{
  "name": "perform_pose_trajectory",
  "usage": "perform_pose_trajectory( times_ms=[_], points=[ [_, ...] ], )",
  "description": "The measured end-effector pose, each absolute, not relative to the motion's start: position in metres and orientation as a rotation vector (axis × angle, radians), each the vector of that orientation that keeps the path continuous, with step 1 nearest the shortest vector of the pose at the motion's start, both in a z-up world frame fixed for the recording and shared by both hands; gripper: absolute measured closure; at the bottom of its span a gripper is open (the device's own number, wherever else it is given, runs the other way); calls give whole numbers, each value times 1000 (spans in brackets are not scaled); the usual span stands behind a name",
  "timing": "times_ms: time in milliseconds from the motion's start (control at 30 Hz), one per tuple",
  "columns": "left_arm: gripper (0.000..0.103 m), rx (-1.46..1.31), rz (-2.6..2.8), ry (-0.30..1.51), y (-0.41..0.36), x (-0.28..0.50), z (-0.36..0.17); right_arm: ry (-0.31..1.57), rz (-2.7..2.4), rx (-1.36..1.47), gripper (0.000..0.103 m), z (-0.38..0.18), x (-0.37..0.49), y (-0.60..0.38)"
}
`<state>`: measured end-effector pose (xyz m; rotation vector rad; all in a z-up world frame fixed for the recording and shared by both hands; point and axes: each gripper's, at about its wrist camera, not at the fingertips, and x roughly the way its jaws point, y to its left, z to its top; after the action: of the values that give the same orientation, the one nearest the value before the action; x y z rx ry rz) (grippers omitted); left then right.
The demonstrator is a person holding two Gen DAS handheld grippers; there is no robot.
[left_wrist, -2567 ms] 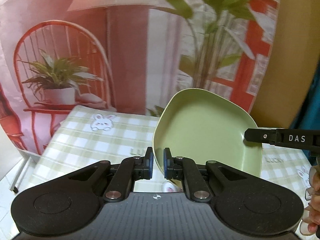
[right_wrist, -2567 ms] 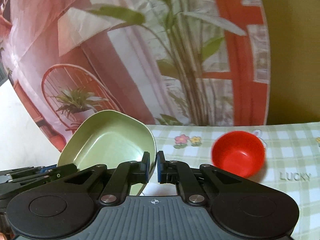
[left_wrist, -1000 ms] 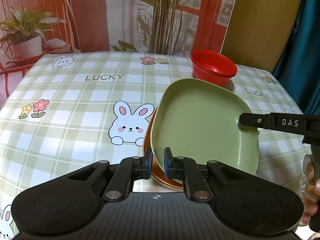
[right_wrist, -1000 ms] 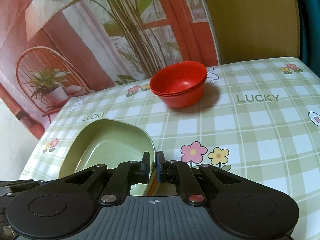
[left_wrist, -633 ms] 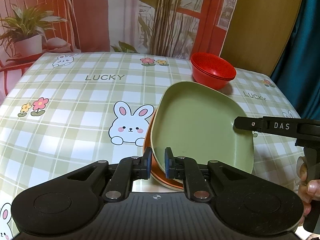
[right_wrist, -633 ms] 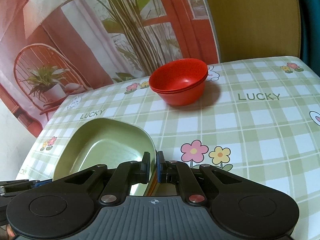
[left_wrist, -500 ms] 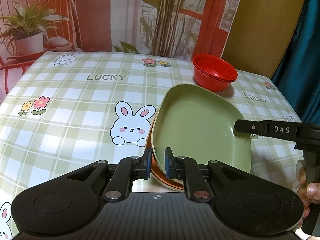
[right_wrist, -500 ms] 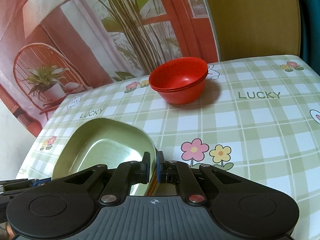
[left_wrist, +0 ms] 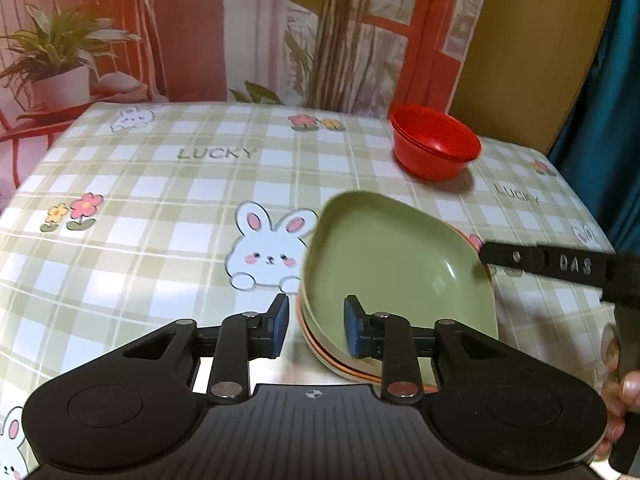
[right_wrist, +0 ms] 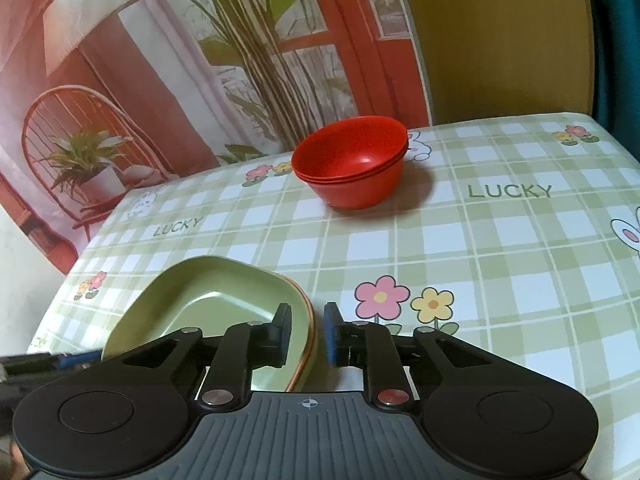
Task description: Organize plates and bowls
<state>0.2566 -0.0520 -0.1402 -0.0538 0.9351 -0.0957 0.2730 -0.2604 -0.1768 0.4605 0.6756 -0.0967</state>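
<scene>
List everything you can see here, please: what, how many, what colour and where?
Green plate: one, top of the plate stack, near edge of table.
Orange plate: at least one, rim showing under the green one.
Red bowls: stack, about three, far side of table.
Tablecloth: one, green check with rabbits and flowers.
Backdrop: one, printed chair and plants, behind table.
Left gripper: black, jaws just opened, plate rim between.
Right gripper: black, jaws just opened, plate rim between.
Hand: one, right edge of the left wrist view.

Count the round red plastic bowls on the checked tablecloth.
3, judging by the rims: the red bowls sit nested in one stack at the table's far side, beyond the square green plate. More could hide inside the stack.
</scene>
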Motion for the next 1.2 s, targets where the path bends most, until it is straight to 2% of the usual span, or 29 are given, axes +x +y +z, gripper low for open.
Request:
perform_pose_trajectory(
  times_ms=[233,767,1200],
  points=[
    [66,-54,-38,922,-42,265,-145,712,-80,426,78,-185,271,-247],
    [62,-60,-34,939,-37,263,-153,738,-79,393,79,-192,271,-238],
    [61,-47,-32,900,-34,265,-139,623,-128,363,78,-167,258,-252]
  ],
)
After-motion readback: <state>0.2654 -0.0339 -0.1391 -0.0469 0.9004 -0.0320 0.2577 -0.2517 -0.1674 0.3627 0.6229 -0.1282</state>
